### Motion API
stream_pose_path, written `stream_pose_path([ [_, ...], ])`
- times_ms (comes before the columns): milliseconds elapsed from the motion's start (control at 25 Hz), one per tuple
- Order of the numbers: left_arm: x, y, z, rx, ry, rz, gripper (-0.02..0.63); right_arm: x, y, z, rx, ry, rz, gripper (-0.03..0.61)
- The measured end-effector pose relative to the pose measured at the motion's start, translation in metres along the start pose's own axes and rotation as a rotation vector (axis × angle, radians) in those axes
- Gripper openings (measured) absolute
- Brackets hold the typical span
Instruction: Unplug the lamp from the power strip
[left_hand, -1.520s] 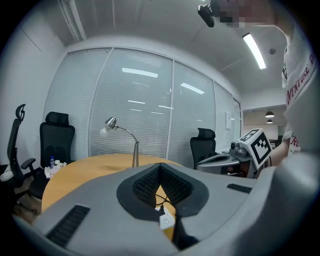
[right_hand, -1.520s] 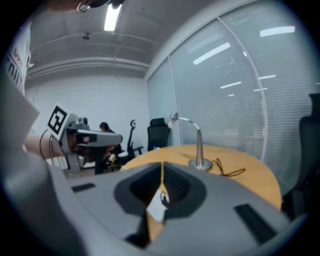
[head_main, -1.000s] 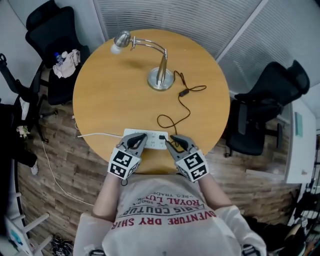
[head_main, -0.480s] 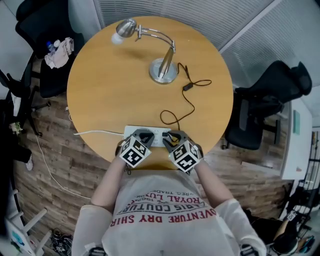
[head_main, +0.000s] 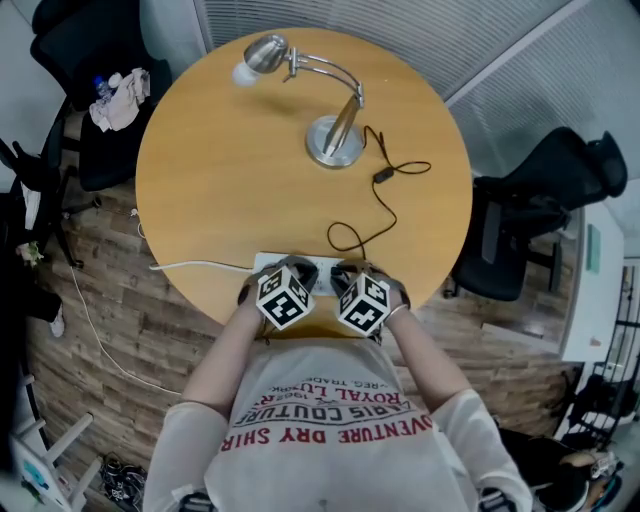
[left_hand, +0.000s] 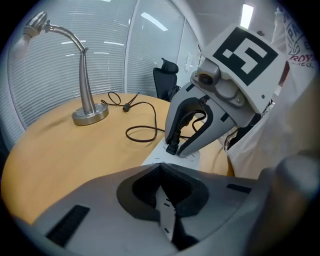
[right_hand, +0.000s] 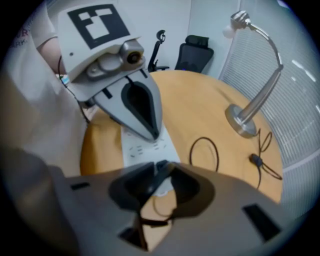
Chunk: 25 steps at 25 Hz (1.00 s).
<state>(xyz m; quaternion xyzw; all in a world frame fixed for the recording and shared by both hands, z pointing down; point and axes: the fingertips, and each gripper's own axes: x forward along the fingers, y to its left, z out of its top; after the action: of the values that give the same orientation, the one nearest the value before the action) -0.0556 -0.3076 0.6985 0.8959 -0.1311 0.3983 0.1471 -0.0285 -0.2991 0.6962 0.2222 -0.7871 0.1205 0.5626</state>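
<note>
A silver gooseneck lamp stands at the far side of the round wooden table. Its black cord loops down to a black plug seated in the white power strip at the near edge. My right gripper stands steeply over the strip, its jaws closing round the plug with the pads against its sides. My left gripper is shut, its tip pressed down on the strip beside the plug. In the head view both marker cubes hide most of the strip.
The cord carries an inline switch near the lamp base. The strip's white cable runs off the table's left edge. Black office chairs stand at the right and at the far left, the latter with cloth and a bottle on it.
Both grippers have drawn closer together and tipped up steeply over the strip. The right gripper's jaws have come down round the plug.
</note>
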Motion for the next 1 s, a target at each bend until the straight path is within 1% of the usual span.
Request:
stream_pose_path([
  [120,0.000,0.000,0.000,0.008,0.005,-0.022,0.031,0.001,-0.001,0.000,-0.017,0.023,0.044,0.103],
  [320,0.001,0.000,0.001,0.006,0.011,-0.026,0.031,0.001,-0.002,-0.003,-0.091,0.096,0.120,0.087],
  [520,0.002,0.000,0.000,0.022,0.006,-0.026,0.031,-0.001,-0.002,-0.002,-0.194,0.139,0.121,0.078],
  [640,0.003,0.001,0.002,0.029,-0.002,-0.018,0.031,-0.003,-0.004,-0.001,-0.225,0.138,0.110,0.074],
  [800,0.002,0.002,0.004,0.016,-0.026,-0.005,0.031,-0.007,-0.004,0.000,-0.239,0.140,0.103,0.071],
  [880,0.003,0.003,0.004,0.026,-0.025,0.014,0.031,-0.012,-0.004,0.002,-0.232,0.140,0.108,0.071],
  [920,0.004,0.003,0.004,0.036,-0.022,0.026,0.031,-0.019,-0.006,0.007,-0.206,0.118,0.115,0.071],
  [1000,0.004,0.003,0.002,0.050,-0.018,0.034,0.031,-0.046,-0.019,0.026,-0.121,0.042,0.120,0.069],
])
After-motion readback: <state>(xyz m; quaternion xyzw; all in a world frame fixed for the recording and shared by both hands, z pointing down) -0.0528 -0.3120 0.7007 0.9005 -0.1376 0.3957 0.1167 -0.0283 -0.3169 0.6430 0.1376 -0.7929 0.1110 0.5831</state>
